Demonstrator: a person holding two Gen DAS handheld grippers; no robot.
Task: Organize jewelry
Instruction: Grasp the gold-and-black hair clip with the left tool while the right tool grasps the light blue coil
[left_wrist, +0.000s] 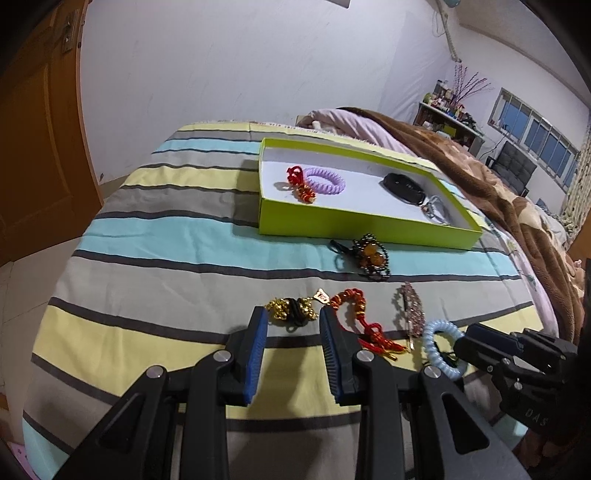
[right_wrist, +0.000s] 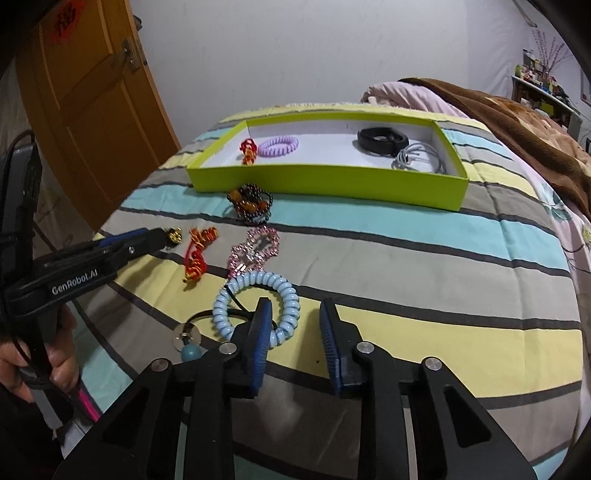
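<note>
**Both tongs open over the loose pieces, nothing gripped**

Your left gripper (left_wrist: 291, 317) hangs w/ jaws apart just short of the gold-and-black charm (left_wrist: 293, 314); the charm sits at the fingertips, pads not pressing it. Your right gripper (right_wrist: 295, 308) also stands parted, empty between the pads. Its left finger (right_wrist: 260, 332) lies over the near edge of the blue coil (right_wrist: 255, 306); can't tell if it touches. No earlier pic, so only the gap itself can be read.

Loose on the striped bedspread (right_wrist: 424, 266), front row left to right: charm, red knot cord (left_wrist: 360, 321), pink crystal clip (left_wrist: 410, 308), blue coil. A black cord w/ silver ring and teal bead (right_wrist: 190, 345) lies just beside the coil, cord running under it. Bead bracelet (left_wrist: 369, 258) w/ amber beads sits farther back, just in front of the green box (left_wrist: 369, 225).

Box is open, white inside. Left end: small red knot (left_wrist: 299, 182) touching the purple coil (left_wrist: 325, 181). Right end: black band (left_wrist: 404, 186), w/ a grey cable (left_wrist: 436, 210) next to it at the corner.

Your hand (right_wrist: 55, 362) shows at the left edge of the right view, wrapped round the left handle. Brown blanket (right_wrist: 517, 122) is bunched beyond the box on the right; orange door (right_wrist: 92, 110) back left.
</note>
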